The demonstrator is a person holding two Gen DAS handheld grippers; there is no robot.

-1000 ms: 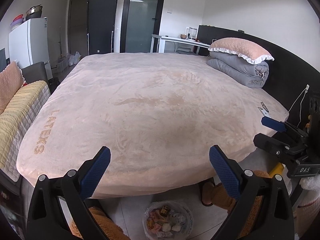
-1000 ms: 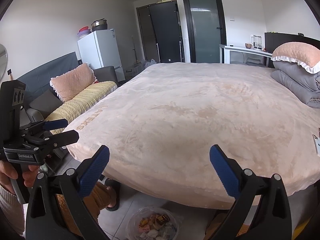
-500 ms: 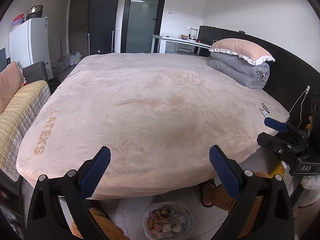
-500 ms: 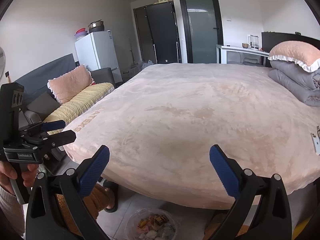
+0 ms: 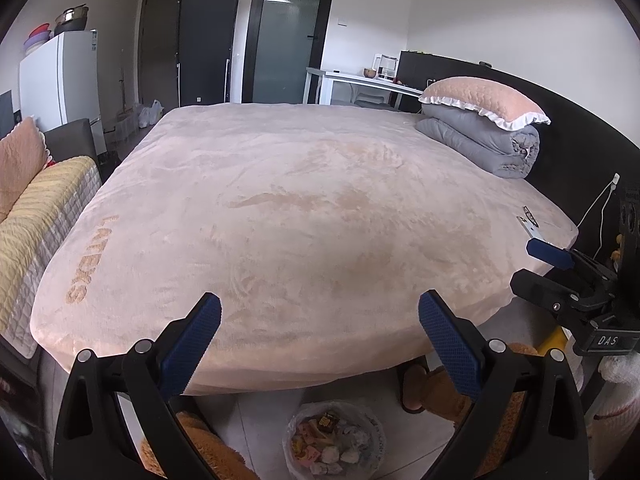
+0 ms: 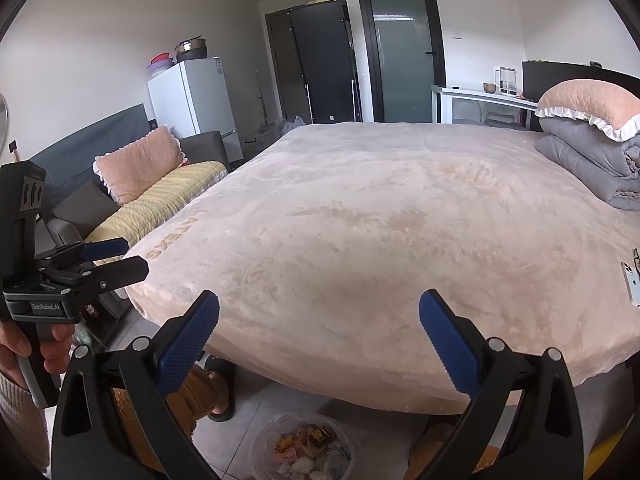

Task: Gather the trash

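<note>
Both grippers are held level over the near edge of the bed (image 5: pixel 304 208), facing across it. The left gripper (image 5: pixel 320 344) has its jaws spread wide, nothing between them. The right gripper (image 6: pixel 320 340) is likewise spread and empty.

The bag (image 5: pixel 334 438) of collected trash stands on the floor at the foot of the bed, directly below and slightly ahead of both grippers. In the left view it lies low and centred between the fingers; in the right view (image 6: pixel 306 446) it also lies low, just left of centre. Neither gripper touches it. It sits between the person's slippered feet.

The bed surface shows no loose trash. The only small item on it is a phone (image 6: pixel 632 288) near the right edge, close to the right gripper's side; it is not trash by the look of it. A folded quilt (image 5: pixel 484 144) with a pillow (image 5: pixel 480 98) on top sits at the far right corner.

Judgement: collection from the bed appears complete or nearly so. The governing relation for any next move is vertical: the bag is beneath the grippers, so reaching it calls for a downward pitch. The bag's opening faces up, with no marked long axis. Both grippers are about equally near it.

Risk: the thin bag may collapse or tip if gripped on one side only.
</note>
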